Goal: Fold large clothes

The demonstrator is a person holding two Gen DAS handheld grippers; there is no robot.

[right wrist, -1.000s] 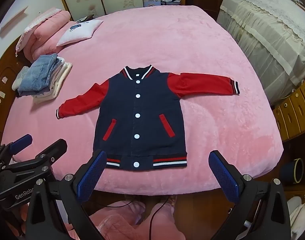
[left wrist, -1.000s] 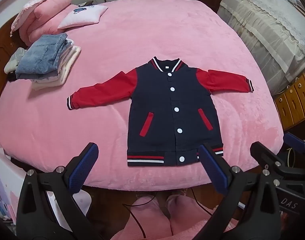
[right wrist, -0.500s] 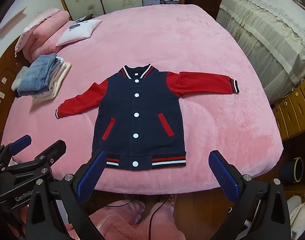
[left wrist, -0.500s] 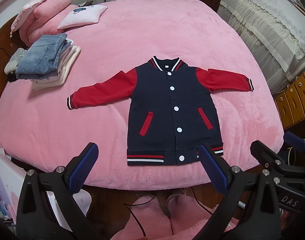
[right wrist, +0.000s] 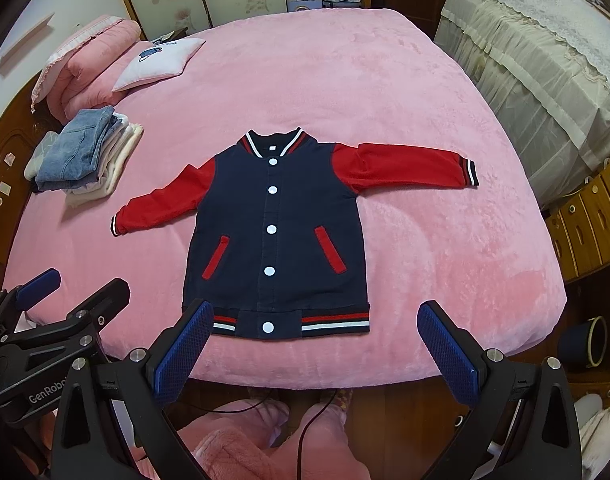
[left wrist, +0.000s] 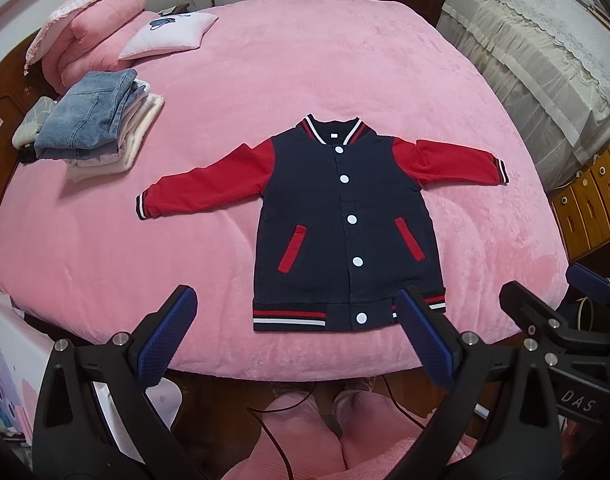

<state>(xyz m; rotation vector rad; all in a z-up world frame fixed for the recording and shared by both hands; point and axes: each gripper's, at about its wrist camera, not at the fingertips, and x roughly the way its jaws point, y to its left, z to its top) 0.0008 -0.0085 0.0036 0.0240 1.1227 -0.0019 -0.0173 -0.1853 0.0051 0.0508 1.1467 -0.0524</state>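
jacket (left wrist: 345,220) lying flat, buttoned, sleeves spread, on pink bed (left wrist: 345,60) near its front edge | left tongs (left wrist: 301,336) hovering spread apart, holding nothing | right tongs (right wrist: 317,344) hovering spread apart, holding nothing | folded clothes pile (left wrist: 93,124) sitting far left

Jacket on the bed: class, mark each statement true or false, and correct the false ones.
1. The jacket lies flat with both sleeves spread out. True.
2. The left gripper is shut on the hem. False: it is open and holds nothing.
3. Folded jeans top a pile on the bed. True.
4. The jacket is unbuttoned and open. False: it is closed at the front.
5. The right gripper is open. True.
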